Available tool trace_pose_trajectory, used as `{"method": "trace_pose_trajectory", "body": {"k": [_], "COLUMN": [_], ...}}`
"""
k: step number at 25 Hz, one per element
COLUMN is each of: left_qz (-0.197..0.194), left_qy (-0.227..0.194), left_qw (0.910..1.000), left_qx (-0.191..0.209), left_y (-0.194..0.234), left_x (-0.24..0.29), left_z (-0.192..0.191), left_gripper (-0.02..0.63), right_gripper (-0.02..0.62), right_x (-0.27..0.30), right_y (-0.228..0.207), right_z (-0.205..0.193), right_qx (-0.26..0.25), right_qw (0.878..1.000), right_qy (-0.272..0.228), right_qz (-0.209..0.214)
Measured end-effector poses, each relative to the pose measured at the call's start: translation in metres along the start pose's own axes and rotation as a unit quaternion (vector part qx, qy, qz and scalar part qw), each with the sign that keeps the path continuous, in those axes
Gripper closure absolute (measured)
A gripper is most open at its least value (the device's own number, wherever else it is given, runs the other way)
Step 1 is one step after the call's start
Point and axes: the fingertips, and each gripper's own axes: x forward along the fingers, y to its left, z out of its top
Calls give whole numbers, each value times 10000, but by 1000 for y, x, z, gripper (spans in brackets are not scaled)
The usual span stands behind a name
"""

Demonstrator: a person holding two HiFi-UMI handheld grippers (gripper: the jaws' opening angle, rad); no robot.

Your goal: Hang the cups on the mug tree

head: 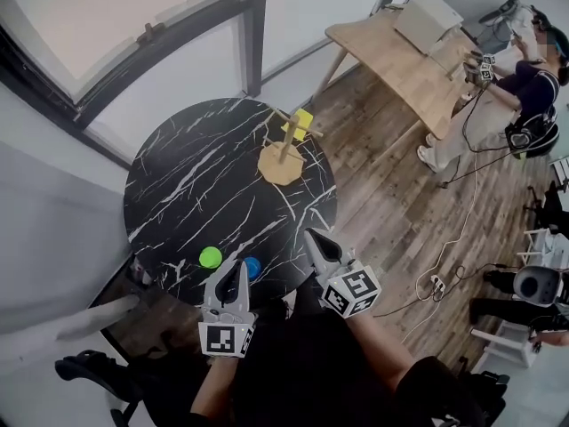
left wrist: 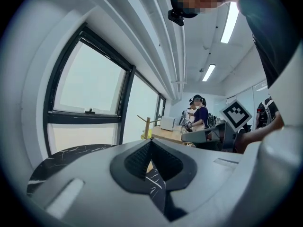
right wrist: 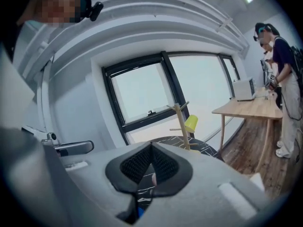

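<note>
A wooden mug tree (head: 283, 154) stands at the far right of the round black marble table (head: 196, 185), with a yellow cup (head: 302, 123) hanging on one of its pegs. A green cup (head: 211, 257) and a blue cup (head: 252, 268) sit at the table's near edge. My left gripper (head: 234, 267) is shut and empty, its tips between those two cups in the head view. My right gripper (head: 312, 236) is also shut and empty, over the near right rim. The right gripper view shows the tree (right wrist: 180, 124) and yellow cup (right wrist: 191, 123) ahead.
A wooden table (head: 400, 56) stands at the back right with a person (head: 520, 87) beside it. Cables (head: 444, 274) lie on the wooden floor to the right. Windows (head: 133, 25) run along the wall behind the round table. A dark chair (head: 89, 372) is at the lower left.
</note>
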Motion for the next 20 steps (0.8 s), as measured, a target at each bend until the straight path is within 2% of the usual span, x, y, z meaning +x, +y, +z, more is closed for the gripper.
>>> {"method": "trace_pose_trajectory", "body": {"k": [6, 10, 12, 20], "left_qz": [9, -34, -33, -22], "left_qy": [192, 548, 637, 932], "left_qw": [9997, 9978, 9973, 9952], "left_qx": [128, 370, 363, 309], "left_y": [4, 6, 5, 9], "left_x": [-15, -18, -16, -16], "left_z": [-48, -92, -108, -172], "left_gripper": [606, 606, 606, 501], "right_gripper": [592, 592, 592, 592], "right_x": [-9, -10, -10, -12], "right_y": [31, 42, 43, 49], "right_z": [-29, -51, -57, -77], "right_qx": [-205, -255, -306, -416], "right_qw": [9995, 9987, 9984, 9974], "right_qy": [28, 153, 204, 299], "right_qz": [237, 408, 437, 507]}}
